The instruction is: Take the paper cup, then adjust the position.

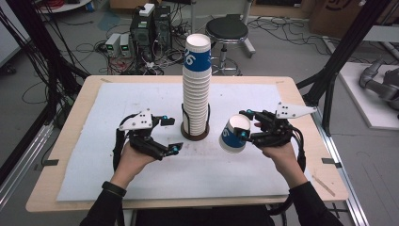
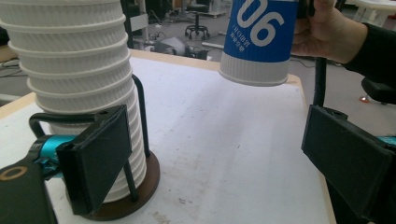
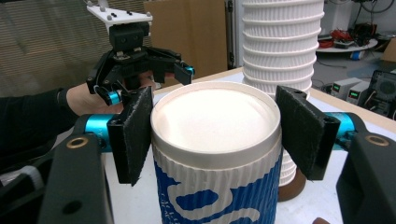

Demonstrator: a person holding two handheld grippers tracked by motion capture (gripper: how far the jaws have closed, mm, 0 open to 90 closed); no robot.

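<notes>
From above, I see my right gripper [image 1: 248,126] pinching a blue cup [image 1: 234,134] just right of the cup stack [image 1: 196,89]. My left gripper [image 2: 210,158] shows spread jaws beside that stack. The right gripper view shows pads [image 3: 134,133] squeezing the cup's rim.

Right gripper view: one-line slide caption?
Right gripper clamps a blue-and-white paper cup beside the tall cup stack.

The high view looks forward and down over the whole worktop [image 1: 141,179]. Each gripper view sits low and close, facing inward along its own tongs; both share the cup stack [image 2: 79,93] and the held cup [image 3: 217,154].
</notes>
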